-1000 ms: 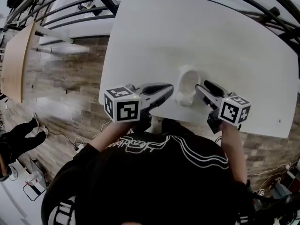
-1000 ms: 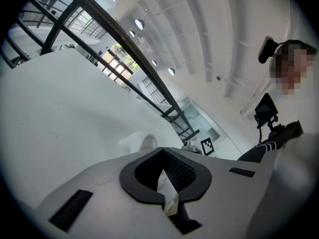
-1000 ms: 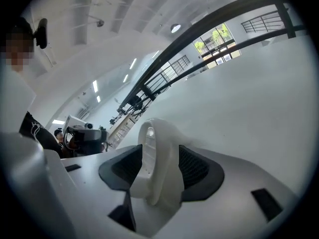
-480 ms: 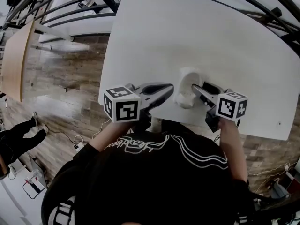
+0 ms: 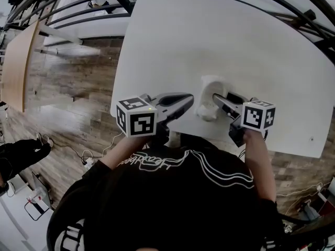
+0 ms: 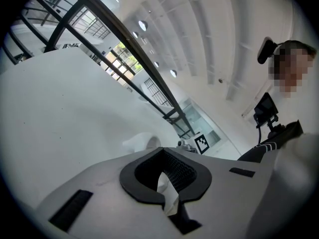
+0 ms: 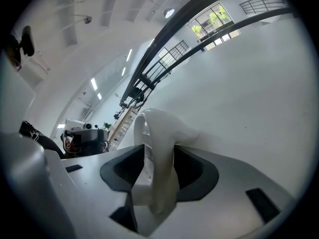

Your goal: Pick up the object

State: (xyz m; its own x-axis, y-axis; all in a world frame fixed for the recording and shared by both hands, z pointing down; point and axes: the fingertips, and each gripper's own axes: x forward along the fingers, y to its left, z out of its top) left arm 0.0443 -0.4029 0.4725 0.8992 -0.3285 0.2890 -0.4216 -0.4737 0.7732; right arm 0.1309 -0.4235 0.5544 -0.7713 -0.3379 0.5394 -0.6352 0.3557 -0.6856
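Observation:
A white, curved, hollow object [image 5: 207, 94] sits on the white table [image 5: 235, 35] near its front edge. My right gripper [image 5: 217, 100] reaches it from the right, and its jaws close around the object's rim [image 7: 159, 133], which fills the gap between the dark pads. My left gripper [image 5: 188, 99] lies just left of the object, apart from it, with its jaws shut and nothing held. In the left gripper view the object [image 6: 139, 142] shows beyond the shut jaws [image 6: 169, 203], and part of it shows through the hole between the pads.
The table's front edge [image 5: 157, 120] runs right under both grippers, with wooden floor [image 5: 68, 98] below and to the left. A wooden bench [image 5: 15, 61] and dark railings [image 5: 78, 4] stand at the far left. A person in black [image 5: 15, 156] is low at the left.
My right gripper has moved left and slightly up, onto the white object, which now sits between its jaws. The left gripper has stayed in place.

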